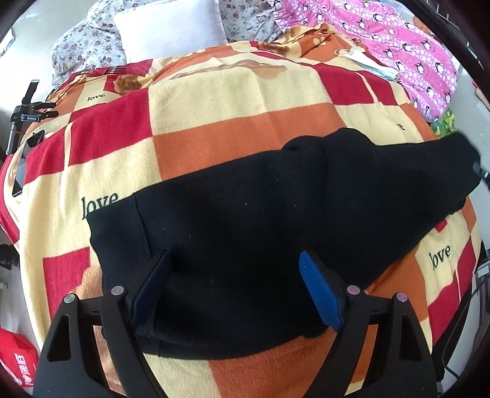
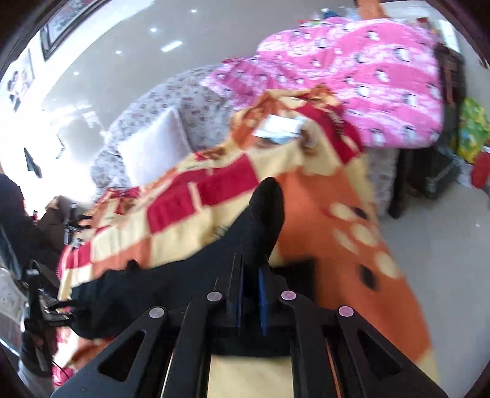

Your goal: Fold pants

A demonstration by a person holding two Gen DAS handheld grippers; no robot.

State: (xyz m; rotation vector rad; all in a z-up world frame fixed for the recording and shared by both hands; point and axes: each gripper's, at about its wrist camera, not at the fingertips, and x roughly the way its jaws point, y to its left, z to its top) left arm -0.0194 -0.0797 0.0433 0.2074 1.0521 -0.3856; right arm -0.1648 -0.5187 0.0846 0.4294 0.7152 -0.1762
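Black pants [image 1: 245, 208] lie crosswise on a checked blanket [image 1: 214, 122] on a bed. My left gripper [image 1: 235, 253] stands open over the near end of the pants. Its blue pads [image 1: 318, 287] sit wide apart on either side of the flat cloth. At the far right of that view the other end of the pants [image 1: 453, 159] is raised off the blanket. In the blurred right wrist view, my right gripper [image 2: 249, 263] is shut on the pants. A black fold [image 2: 263, 214] sticks up past its fingertips, and more cloth trails down to the left.
A white pillow [image 1: 171, 27] and a floral quilt [image 1: 79, 46] lie at the head of the bed. A pink penguin quilt [image 1: 398, 46] and a face mask [image 1: 367, 61] are at the far right. A phone holder [image 1: 27, 104] stands left, a red bag [image 1: 15, 361] lower left.
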